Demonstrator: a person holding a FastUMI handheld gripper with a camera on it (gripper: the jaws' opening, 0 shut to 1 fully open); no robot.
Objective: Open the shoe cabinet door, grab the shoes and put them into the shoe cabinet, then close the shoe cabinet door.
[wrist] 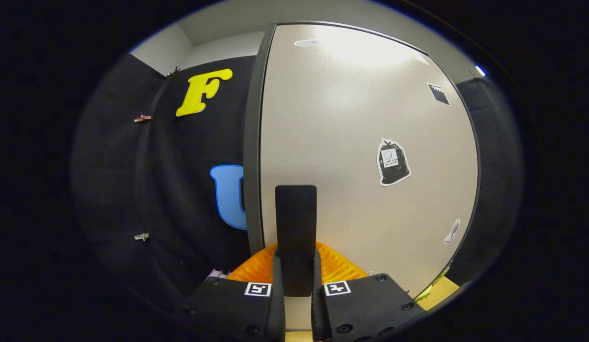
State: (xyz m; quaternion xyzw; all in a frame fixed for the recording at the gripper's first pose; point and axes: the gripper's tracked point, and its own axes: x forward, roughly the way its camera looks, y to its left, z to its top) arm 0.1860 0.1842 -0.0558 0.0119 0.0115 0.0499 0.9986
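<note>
With my gripper closed on the door's dark handle, fingers pressing either side, I can swing the door; shoes unseen, unless that lime bit by the door's lower corner

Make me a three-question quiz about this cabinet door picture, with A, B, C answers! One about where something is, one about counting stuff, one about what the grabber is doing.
1. Where is the black handle?
A. between the fingers
B. far beyond the fingers
C. on the wall cloth

2. How many stickers showing a black bag are on the cabinet door?
A. one
B. three
C. five

3. What is the gripper doing?
A. open, away from everything
B. shut on the handle
C. holding a shoe

Answers:
1. A, the handle rises from between both fingers.
2. A, just one bag sticker shows.
3. B, both fingers press the handle's sides.
</note>
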